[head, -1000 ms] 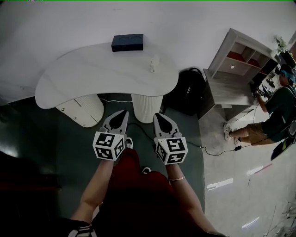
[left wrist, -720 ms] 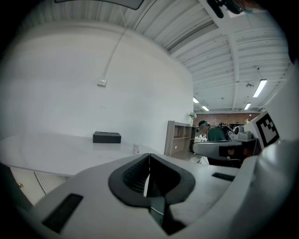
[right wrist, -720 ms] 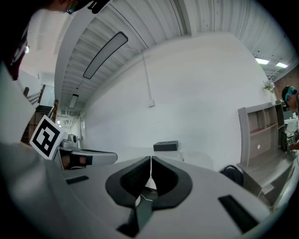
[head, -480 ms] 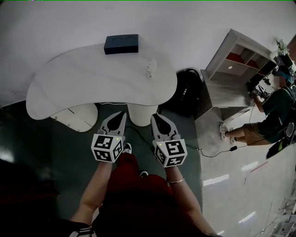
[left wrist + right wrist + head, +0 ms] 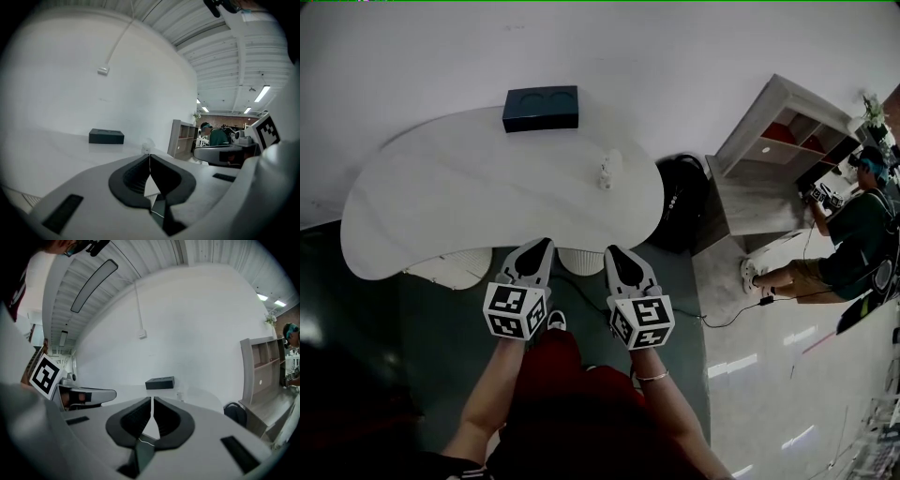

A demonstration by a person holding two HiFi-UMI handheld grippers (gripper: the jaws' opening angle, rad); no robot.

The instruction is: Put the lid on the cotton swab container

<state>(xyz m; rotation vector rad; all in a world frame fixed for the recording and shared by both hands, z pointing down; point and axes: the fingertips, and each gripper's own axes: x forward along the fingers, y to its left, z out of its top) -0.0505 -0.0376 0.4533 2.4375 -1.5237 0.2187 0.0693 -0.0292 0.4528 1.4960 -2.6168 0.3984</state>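
While nothing is gripped yet, step: approach, before any contact with the task's things.
left gripper (image 5: 536,246): over the near edge of the tabletop (image 5: 469,187), at 6 o'clock of its middle; fingers (image 5: 136,176) pressed together, nothing between them.
right gripper (image 5: 615,253): just beside the left one, at its 3 o'clock; fingers (image 5: 168,420) also pressed together, empty.
cotton swab container (image 5: 606,172): small pale thing standing on the tabletop's right lobe, at 12 o'clock from the right gripper and about 1 o'clock from the left; well apart from both.
lid: can't tell it from the container body, too small in every view. A lighter blob sits touching or just beside the container at its 1 o'clock, which may be the lid.
other: dark box (image 5: 540,109) at the far edge, 11 o'clock from the container, not in the way. Black backpack (image 5: 679,202) on the floor at the container's 3 o'clock, off the tabletop.
progress: my read is near zero, since the lid is neither picked nor seated.
next move needs: carry both grippers toward 12 o'clock and spread the fingers before arrival. Probably one gripper steadies the container and the other takes the lid; get close enough to sort the two out first.
risk: the container looks light, so a closed-finger bump would likely tip it.
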